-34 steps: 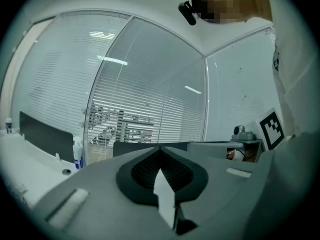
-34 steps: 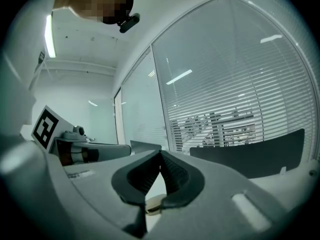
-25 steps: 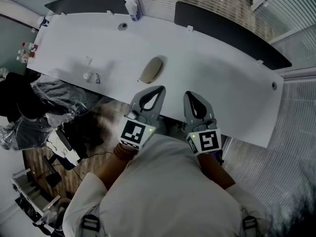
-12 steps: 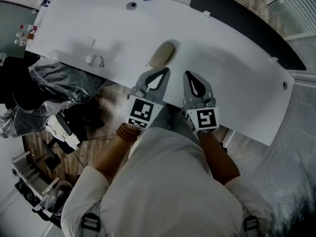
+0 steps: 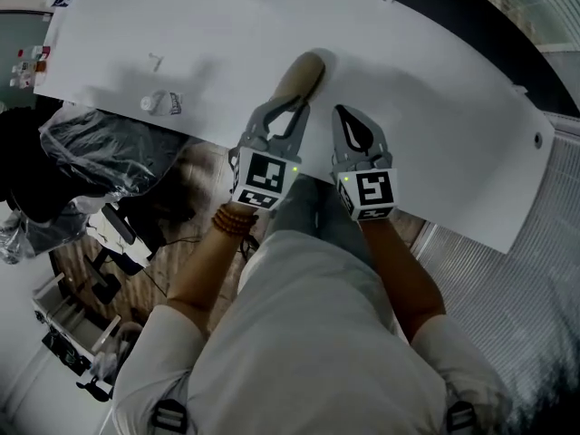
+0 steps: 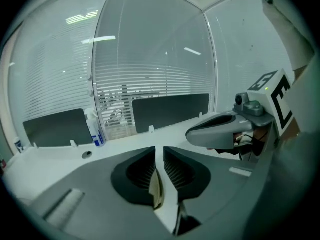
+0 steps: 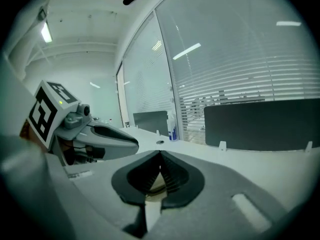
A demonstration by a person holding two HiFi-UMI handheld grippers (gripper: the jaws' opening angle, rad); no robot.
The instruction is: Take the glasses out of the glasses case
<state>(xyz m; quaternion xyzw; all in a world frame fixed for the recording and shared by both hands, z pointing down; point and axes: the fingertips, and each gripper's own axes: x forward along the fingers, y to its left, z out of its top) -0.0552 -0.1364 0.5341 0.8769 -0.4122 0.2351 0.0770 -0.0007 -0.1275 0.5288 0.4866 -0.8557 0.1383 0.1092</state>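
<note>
A beige glasses case (image 5: 299,75) lies on the white table (image 5: 435,107), close to its front edge.

No words, numbers or brand names are legible. The marker cube at left (image 5: 263,178) and the marker cube at right (image 5: 373,191) each carry a black-and-white square code pattern, not lettering. The bottle (image 6: 94,127) on the desk (image 5: 435,134) has a blue label, its print too small to read.

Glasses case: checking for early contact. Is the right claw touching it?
Apart. The head view shows bare table between the shut right claw and the glasses case.
</note>
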